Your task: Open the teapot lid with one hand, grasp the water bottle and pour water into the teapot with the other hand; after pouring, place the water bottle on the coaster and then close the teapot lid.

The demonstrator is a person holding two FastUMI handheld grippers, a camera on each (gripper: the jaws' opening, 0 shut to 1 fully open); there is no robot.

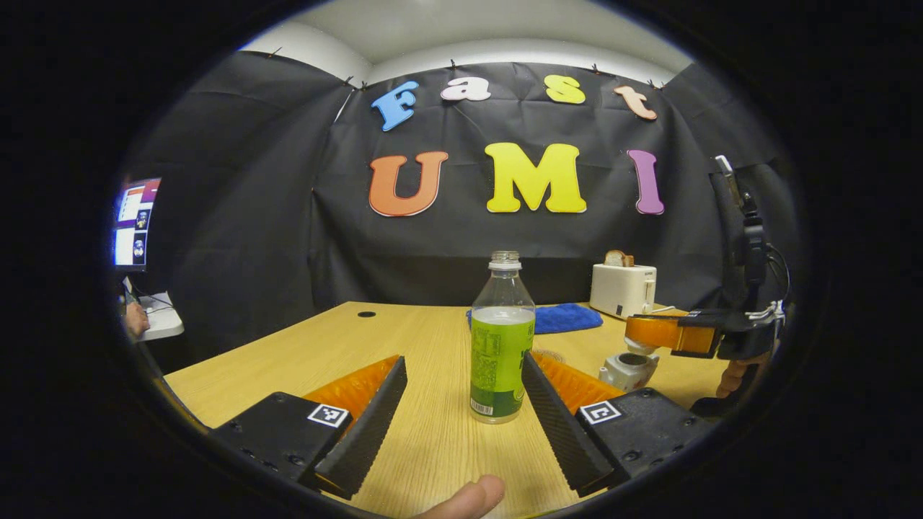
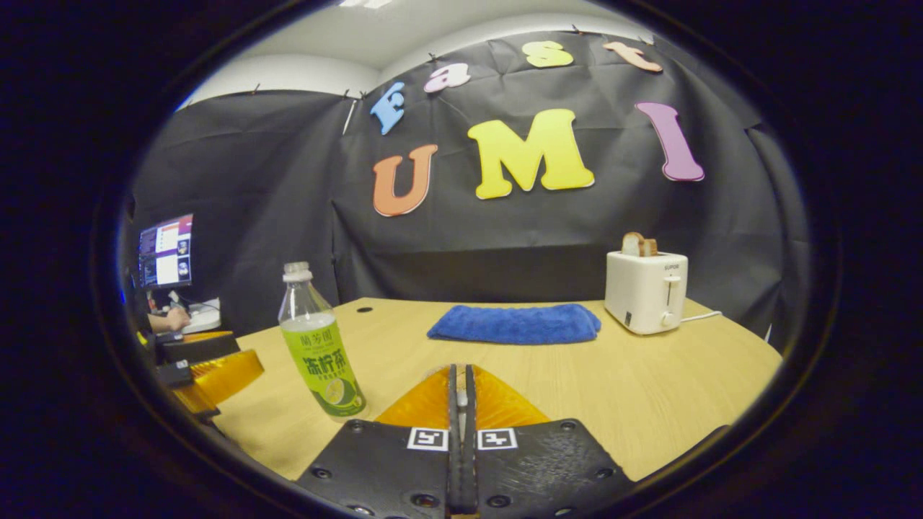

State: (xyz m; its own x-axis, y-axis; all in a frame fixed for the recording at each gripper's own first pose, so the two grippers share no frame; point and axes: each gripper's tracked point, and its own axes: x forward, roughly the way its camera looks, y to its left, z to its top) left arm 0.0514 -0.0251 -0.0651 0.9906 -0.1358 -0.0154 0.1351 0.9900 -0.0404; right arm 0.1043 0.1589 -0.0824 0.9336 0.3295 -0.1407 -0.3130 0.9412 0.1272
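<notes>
Bottle time: the left tongs [image 1: 461,404] stand wide open on either side of the water bottle [image 1: 502,339], which is upright on the tabletop [image 1: 404,339], cap off, not yet touched; the grasp looks like the step in hand, and the next move calls for easing forward and squeezing evenly around the label without tipping it. Over at three o'clock in the left gripper view, the right tongs [image 1: 652,333] hover just above the teapot [image 1: 629,367], whose mouth looks uncovered; in the right gripper view those tongs [image 2: 459,404] are pressed together, perhaps on the lid, though I cannot make it out. Around the scene: blue cloth [image 2: 515,323] at twelve o'clock, toaster [image 2: 647,288] at two, monitor [image 2: 166,250] at nine; the coaster may be that patterned edge behind the left tongs' right finger. Nothing blocks the bottle; the pour must clear the right tongs above the teapot.
</notes>
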